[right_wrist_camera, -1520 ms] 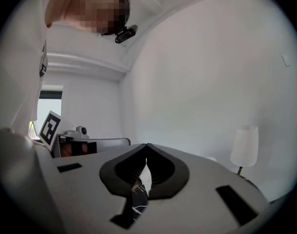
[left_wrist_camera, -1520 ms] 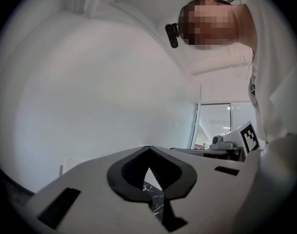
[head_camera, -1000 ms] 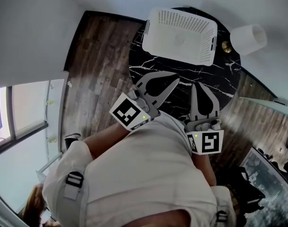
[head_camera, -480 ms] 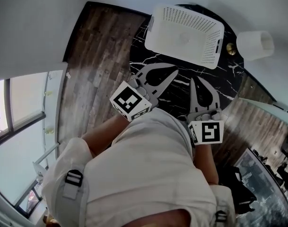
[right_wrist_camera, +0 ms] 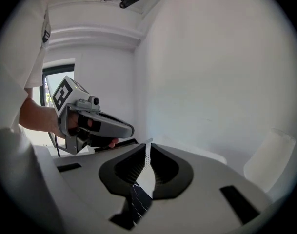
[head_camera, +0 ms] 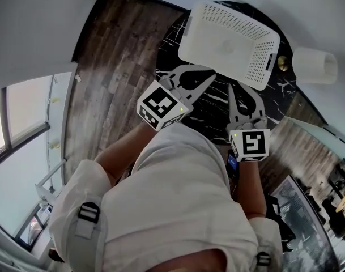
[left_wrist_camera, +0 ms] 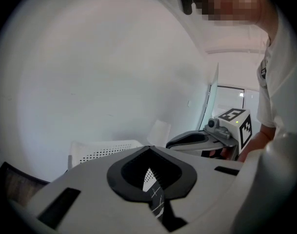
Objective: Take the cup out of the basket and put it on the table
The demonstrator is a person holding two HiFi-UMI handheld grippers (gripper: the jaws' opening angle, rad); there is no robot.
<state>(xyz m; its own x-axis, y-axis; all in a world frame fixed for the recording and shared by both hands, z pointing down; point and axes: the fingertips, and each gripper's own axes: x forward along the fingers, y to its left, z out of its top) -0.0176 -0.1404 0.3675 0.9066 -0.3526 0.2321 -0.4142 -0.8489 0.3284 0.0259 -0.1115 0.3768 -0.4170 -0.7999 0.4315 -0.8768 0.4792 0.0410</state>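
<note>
Most of the head view goes to our pale shirt (head_camera: 172, 208) and the dark wood floor (head_camera: 115, 61) to its left. Next in size is the round black surface (head_camera: 214, 109), veined with white, standing close to a white wall (head_camera: 42, 21). On its far part sits the white perforated basket (head_camera: 262, 50), with a dark handle slot in its right end. The left tongs (head_camera: 211, 77) and right tongs (head_camera: 230, 89) hang side by side over the near part of the surface, both pointing toward the basket and short of it. From above, the left tip lies just beside the basket's near side, though we cannot tell the height between them. Each gripper view shows its own jaws drawn together at the tips with nothing between the pads, only the basket and the marble seen through the slit. A white shade (head_camera: 315, 66) stands past the basket's right end. The cup (head_camera: 224, 47) shows only as a faint pale round form on the basket's floor, near its middle. Smallest is a brass knob (head_camera: 281, 63) between basket and shade.
</note>
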